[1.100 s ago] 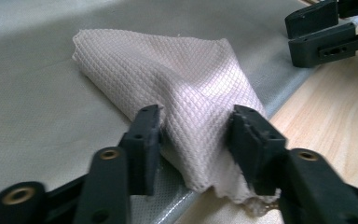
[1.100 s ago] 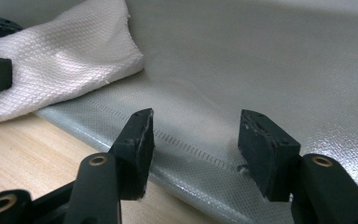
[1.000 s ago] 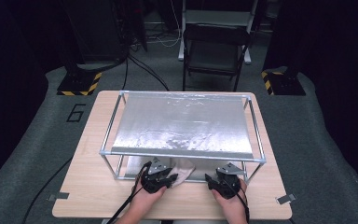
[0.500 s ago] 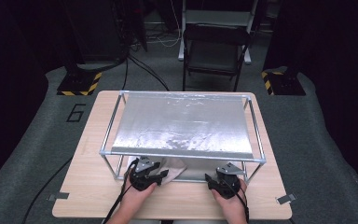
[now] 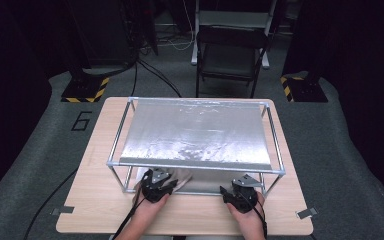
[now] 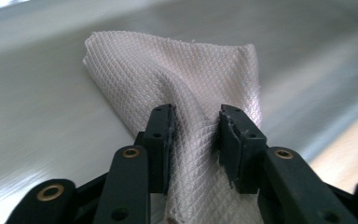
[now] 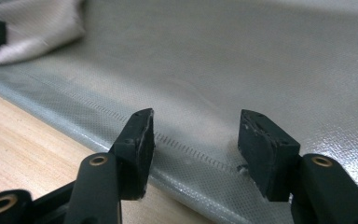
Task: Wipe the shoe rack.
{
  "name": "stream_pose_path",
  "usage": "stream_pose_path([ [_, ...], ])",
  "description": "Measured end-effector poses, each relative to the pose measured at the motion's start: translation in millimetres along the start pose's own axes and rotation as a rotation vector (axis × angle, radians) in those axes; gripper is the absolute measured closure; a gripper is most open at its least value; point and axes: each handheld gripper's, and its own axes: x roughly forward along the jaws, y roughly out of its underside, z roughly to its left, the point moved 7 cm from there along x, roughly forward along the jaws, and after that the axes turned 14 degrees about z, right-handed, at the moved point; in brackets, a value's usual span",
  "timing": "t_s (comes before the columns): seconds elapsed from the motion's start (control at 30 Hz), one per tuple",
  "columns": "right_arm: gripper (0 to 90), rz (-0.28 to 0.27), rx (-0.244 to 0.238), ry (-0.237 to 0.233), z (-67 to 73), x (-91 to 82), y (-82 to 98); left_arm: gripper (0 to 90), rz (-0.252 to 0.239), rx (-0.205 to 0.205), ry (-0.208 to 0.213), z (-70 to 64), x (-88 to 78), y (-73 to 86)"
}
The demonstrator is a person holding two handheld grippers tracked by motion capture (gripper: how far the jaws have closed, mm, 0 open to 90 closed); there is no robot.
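Waffle-weave cloth, soft and limp, bunches between the left gripper's 2 closing jaws; right gripper gapes empty.

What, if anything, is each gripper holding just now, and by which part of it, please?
The left gripper pinches the pale waffle-weave cloth at a bunched fold near its near end. The right gripper holds nothing; its jaws stand open over the silver sheet's edge.

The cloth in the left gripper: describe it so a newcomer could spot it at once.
Start at the metal frame with the silvery sheet on the wooden table. At its near edge, left of centre, the left gripper pinches a small cloth. Pale pinkish, diamond-textured and bunched, it stands out from the smooth grey sheet beneath.
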Motion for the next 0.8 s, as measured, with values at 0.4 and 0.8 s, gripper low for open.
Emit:
stream_pose_path([
  [0.4,45.6,0.013,-0.009,0.028,-1.1,-1.0,0.7,70.1,-0.013,0.062,0.027,-5.4,0.7,1.0],
  [0.8,45.6,0.013,-0.014,0.026,-0.9,-1.0,0.8,71.7,0.005,0.008,-0.077,47.8,-26.8,24.6],
])
